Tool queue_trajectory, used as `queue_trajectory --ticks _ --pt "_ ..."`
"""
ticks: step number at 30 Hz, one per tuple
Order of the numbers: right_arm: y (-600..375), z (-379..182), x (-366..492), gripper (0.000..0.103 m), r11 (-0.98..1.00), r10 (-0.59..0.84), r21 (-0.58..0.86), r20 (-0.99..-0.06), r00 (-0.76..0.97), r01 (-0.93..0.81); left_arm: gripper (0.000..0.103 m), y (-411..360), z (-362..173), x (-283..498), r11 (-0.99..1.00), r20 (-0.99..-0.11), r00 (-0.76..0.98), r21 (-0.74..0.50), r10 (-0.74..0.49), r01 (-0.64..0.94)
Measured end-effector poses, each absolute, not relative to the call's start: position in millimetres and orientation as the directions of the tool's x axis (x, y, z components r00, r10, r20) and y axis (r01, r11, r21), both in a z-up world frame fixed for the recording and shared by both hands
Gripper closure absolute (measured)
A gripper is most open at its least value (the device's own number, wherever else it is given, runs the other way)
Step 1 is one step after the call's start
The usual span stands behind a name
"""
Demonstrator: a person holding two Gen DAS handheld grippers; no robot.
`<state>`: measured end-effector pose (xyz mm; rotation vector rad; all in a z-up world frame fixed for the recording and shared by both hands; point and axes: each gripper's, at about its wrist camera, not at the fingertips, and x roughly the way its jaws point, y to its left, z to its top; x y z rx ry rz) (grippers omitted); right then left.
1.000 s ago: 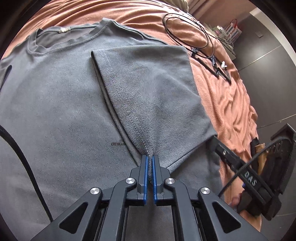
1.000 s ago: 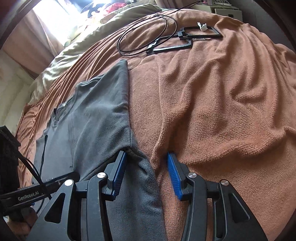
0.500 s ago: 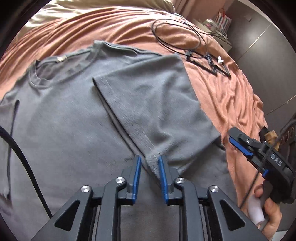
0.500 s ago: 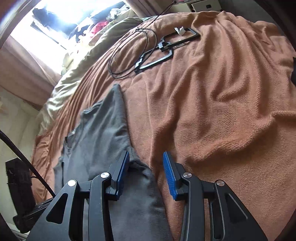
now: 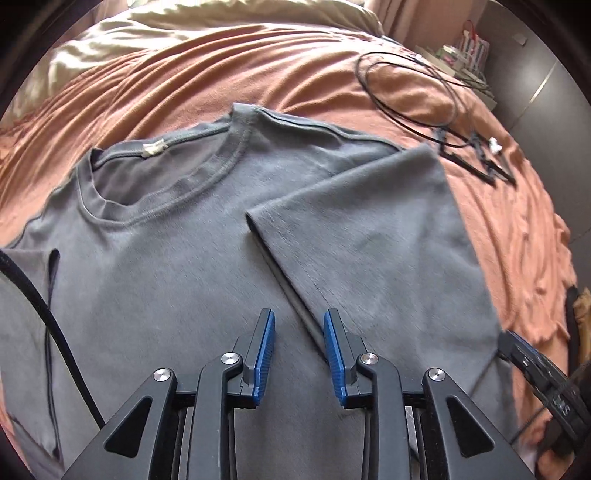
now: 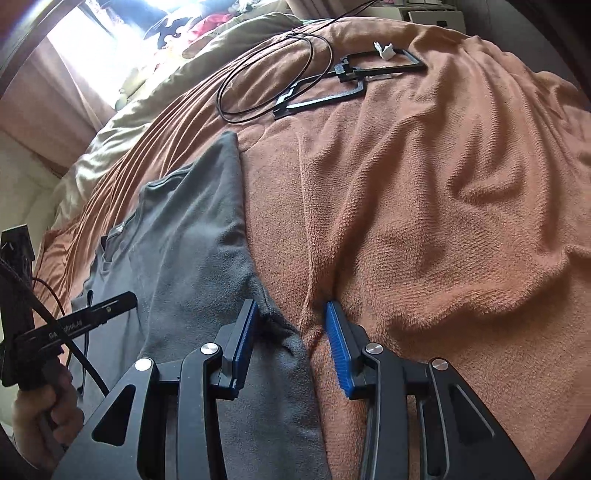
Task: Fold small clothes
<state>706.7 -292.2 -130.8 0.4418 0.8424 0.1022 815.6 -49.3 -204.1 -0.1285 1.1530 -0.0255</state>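
A grey T-shirt [image 5: 177, 266] lies flat, front up, on an orange blanket [image 5: 258, 74], collar toward the far side. Its right-hand sleeve [image 5: 369, 229] is folded in over the chest. My left gripper [image 5: 299, 332] hovers open just above the shirt, with the sleeve's hem running under the gap and no pad touching cloth. My right gripper [image 6: 290, 325] stands open at the shirt's [image 6: 177, 258] side edge. Its left pad rests against a bunched bit of that edge and its right pad against a blanket ridge. Each gripper shows in the other's view: [image 5: 535, 373], [image 6: 92, 314].
A looped black cable [image 5: 406, 85] and flat black frames [image 5: 476, 158] lie on the blanket beyond the sleeve, also seen as cable [image 6: 266, 81] and frames [image 6: 354, 74]. A beige duvet [image 5: 184, 22] is at the bed's head. A hand [image 6: 40, 413] grips the left tool.
My left gripper let go of the sleeve hem, opened and drew back over the chest; the sleeve stays folded in. My right gripper's jaws narrowed slightly and stayed at the side edge.
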Motion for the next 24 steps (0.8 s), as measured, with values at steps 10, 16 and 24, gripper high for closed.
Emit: queue_trajectory --ticks 10,16,24 --pt "-288.9 -130.9 702.3 0.07 0.908 0.251 0.41 -0.699 0.67 0.088 0.074 -40.3 -200.1 823.4 0.973 -0.887 0.434 -0.213 -0.158 -0.083" --pt "-291.1 -131.2 703.0 0.07 0.905 0.257 0.417 -0.697 0.67 0.087 0.075 -45.4 -198.3 821.3 0.966 -0.886 0.423 -0.245 -0.191 -0.077" --pt "-291.5 -130.6 703.3 0.07 0.906 0.254 0.414 -0.699 0.669 0.088 0.075 -58.5 -208.5 817.5 0.964 -0.899 0.384 -0.256 -0.213 -0.065"
